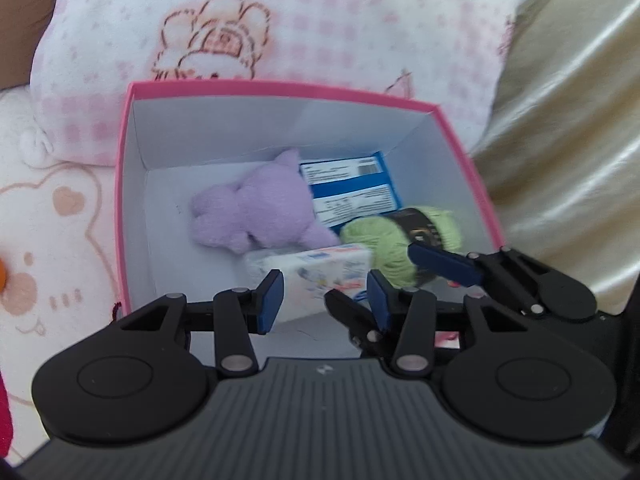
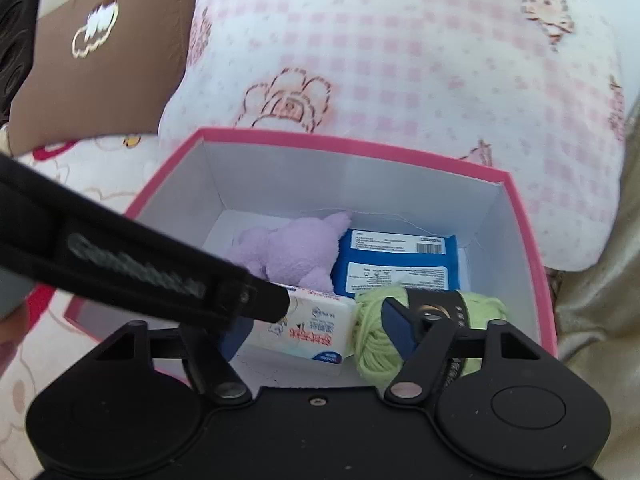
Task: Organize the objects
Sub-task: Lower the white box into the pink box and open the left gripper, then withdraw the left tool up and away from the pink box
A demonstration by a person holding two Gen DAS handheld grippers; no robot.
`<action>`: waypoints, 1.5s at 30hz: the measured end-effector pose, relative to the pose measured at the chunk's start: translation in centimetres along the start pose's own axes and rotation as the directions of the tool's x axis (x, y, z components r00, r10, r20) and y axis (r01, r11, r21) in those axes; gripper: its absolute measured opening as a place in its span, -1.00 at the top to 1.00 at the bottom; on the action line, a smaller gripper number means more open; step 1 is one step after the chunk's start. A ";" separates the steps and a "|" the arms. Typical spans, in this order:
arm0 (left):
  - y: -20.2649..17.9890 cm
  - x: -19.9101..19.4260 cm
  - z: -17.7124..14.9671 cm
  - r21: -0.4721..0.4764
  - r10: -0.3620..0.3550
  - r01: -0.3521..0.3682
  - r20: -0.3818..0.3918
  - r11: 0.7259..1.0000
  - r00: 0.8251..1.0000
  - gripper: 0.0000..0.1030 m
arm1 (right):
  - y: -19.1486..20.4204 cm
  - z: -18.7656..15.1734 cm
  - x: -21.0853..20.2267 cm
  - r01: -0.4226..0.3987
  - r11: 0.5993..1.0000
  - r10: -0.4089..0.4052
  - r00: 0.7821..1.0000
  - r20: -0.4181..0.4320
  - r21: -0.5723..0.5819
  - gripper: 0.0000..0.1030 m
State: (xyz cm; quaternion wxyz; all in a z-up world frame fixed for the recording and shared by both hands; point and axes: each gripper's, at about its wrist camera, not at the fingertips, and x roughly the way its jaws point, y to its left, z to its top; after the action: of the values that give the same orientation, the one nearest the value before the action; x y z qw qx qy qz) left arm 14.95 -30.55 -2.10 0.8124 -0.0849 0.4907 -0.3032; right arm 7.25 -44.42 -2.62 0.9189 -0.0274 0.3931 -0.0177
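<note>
Fuzzy plush toy, matt cardboard box, seemingly glossy plastic tissue pack

The open box sits on a bedcover, with a pillow directly behind its far wall and a draped cloth along its right side. Inside the box, the plush toy lies at the centre-left of the floor. The flat packet lies to its right, toward the far right corner, touching the toy. The yarn ball lies near the right wall, in front of the packet. The tissue pack lies at the near side, left of the yarn and in front of the toy. In the right wrist view, a cushion lies left of the pillow, behind the box.
</note>
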 end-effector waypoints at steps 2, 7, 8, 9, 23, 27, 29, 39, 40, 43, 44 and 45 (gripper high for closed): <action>-0.4 -1.1 -0.1 0.020 -0.001 0.001 0.005 1.000 1.000 0.13 | 0.1 -0.2 -1.1 0.014 1.000 -0.014 1.000 0.017 -0.001 -0.36; -0.8 -4.1 -0.3 0.047 -0.018 0.018 0.006 0.999 1.000 0.12 | 0.3 -0.8 -4.3 -0.018 0.999 0.015 0.998 0.058 0.048 -0.35; -0.9 -4.8 -0.4 0.053 -0.014 0.014 0.004 0.998 1.000 0.12 | 0.5 -0.9 -4.9 -0.031 0.998 0.027 0.997 0.065 0.055 -0.35; -0.9 -5.4 -0.4 0.057 -0.007 0.007 0.001 0.998 1.000 0.12 | 0.7 -1.0 -5.5 -0.041 0.998 0.037 0.997 0.071 0.056 -0.35; 0.8 -13.5 -2.3 0.134 0.034 -0.030 -0.027 0.991 0.999 -0.02 | 6.5 -0.7 -10.5 -0.092 0.994 0.091 0.996 0.014 0.065 -0.36; 2.0 -15.1 -2.9 0.123 0.046 -0.037 -0.070 0.992 0.996 -0.15 | 8.1 -0.4 -11.7 -0.101 0.994 0.101 0.995 -0.003 0.038 -0.38; 2.6 -16.0 -3.2 0.109 0.044 -0.035 -0.079 0.993 0.996 -0.15 | 8.8 -0.3 -12.5 -0.109 0.994 0.110 0.994 -0.002 0.028 -0.38; 5.3 -19.9 -4.8 0.140 0.101 -0.093 -0.049 0.986 0.994 -0.15 | 13.7 -0.6 -14.2 -0.163 0.986 0.163 0.987 0.005 -0.025 -0.42; 5.7 -20.2 -4.8 0.128 0.097 -0.091 -0.042 0.988 0.994 -0.15 | 14.2 -0.6 -14.2 -0.171 0.985 0.171 0.985 0.000 -0.034 -0.42; 6.9 -21.2 -5.2 0.144 0.115 -0.109 -0.034 0.984 0.993 -0.15 | 15.6 -0.5 -14.4 -0.184 0.980 0.184 0.983 -0.004 -0.070 -0.42; 7.3 -21.5 -5.3 0.150 0.129 -0.122 -0.034 0.981 0.991 -0.15 | 16.1 -0.5 -14.5 -0.187 0.979 0.187 0.982 -0.004 -0.081 -0.42; 7.7 -21.8 -5.4 0.154 0.142 -0.135 -0.034 0.979 0.989 -0.15 | 16.6 -0.4 -14.5 -0.192 0.977 0.192 0.981 -0.005 -0.091 -0.42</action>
State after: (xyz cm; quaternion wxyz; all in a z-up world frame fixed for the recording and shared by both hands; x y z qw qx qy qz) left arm 6.28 -10.95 8.07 0.8245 0.0179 0.4891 -0.2841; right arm -2.89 -27.10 6.52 0.9149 -0.0314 0.3924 0.0891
